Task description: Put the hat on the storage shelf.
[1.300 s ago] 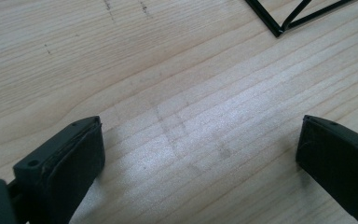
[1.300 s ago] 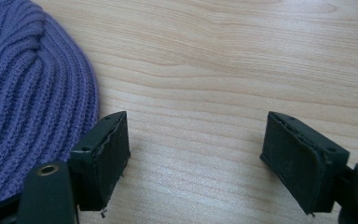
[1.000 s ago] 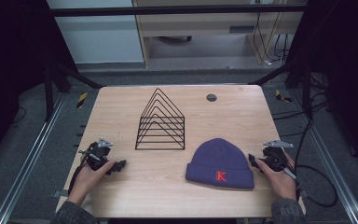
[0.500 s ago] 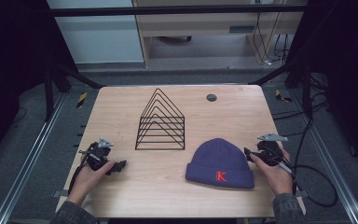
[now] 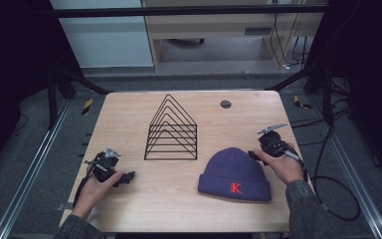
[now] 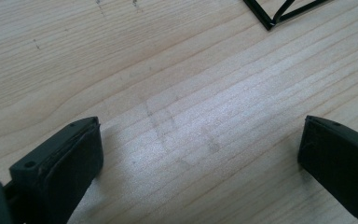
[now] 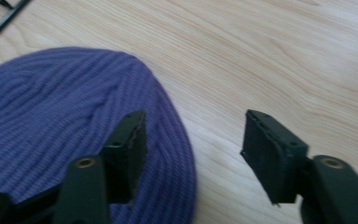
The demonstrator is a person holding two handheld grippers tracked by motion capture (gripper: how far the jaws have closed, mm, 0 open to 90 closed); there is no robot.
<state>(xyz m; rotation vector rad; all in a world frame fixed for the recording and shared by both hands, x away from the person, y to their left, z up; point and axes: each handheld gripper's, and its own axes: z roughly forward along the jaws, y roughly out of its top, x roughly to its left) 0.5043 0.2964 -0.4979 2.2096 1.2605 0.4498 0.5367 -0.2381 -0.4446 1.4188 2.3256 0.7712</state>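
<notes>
Only 1 readable mark: a red capital letter "K" (image 5: 236, 188), stitched on the folded cuff of the purple knit beanie (image 5: 234, 167), seen in the high view, on the cuff's side facing the person. No further letters beside it. Same beanie in the right gripper view with plain ribbed knit, no lettering on that part. No text, brand, number or sign legible on the wire rack (image 5: 171, 130), on the wooden counter (image 5: 129, 119), or on the small dark round disc (image 5: 225, 104) near the counter's far edge.
</notes>
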